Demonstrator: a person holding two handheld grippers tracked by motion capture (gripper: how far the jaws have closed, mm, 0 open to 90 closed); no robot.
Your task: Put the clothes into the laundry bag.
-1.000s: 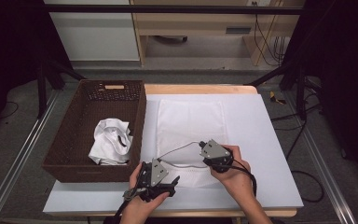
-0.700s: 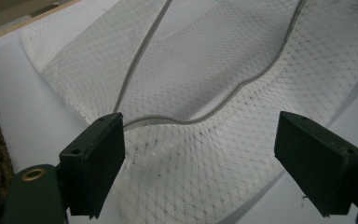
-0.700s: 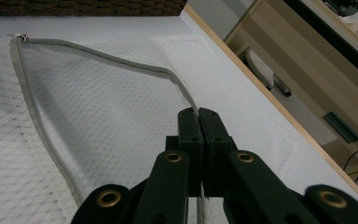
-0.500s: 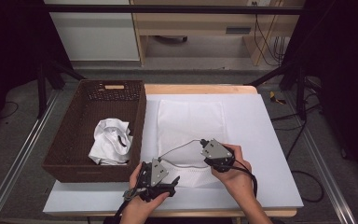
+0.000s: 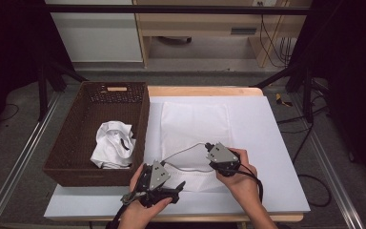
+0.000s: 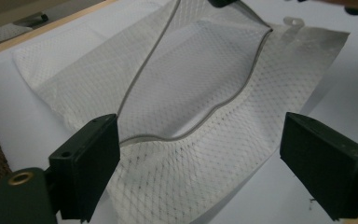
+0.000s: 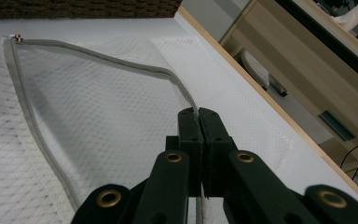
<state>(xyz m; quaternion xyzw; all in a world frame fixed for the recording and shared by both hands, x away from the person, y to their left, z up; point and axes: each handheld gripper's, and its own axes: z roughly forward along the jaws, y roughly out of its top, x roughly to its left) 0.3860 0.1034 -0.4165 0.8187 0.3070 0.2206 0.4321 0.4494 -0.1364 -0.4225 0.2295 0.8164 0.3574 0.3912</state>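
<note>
The mesh laundry bag (image 5: 195, 129) lies flat on the white table (image 5: 276, 143), centre of the high view, just right of the brown wicker basket (image 5: 76, 143). Its grey zipper edge (image 5: 183, 150) is lifted off the lower layer near the bottom of the bag, so the mouth gapes.

In your right gripper view the right gripper (image 7: 199, 116) is clenched on that zipper edge (image 7: 121, 65): jaws pressed together at frame centre, the trim pinched between the tips and arching away to the upper left. In the high view that gripper (image 5: 208, 146) sits right of centre, low in the frame, your hand (image 5: 240, 174) behind it.

Your left gripper (image 5: 181, 185) is bottom centre-left in the high view, at the near edge of the bag. Its jaws stand wide and have just been opening further. In the left gripper view the left gripper (image 6: 200, 144) has mesh (image 6: 191, 93) and the curved zipper line (image 6: 186, 135) lying beyond the gap, the pads pressing on nothing; the left pad is just beside the trim's near end.

A crumpled white garment (image 5: 113, 150) lies inside the basket, left of centre. A wooden desk (image 5: 209, 24) runs along the top of the frame.
</note>
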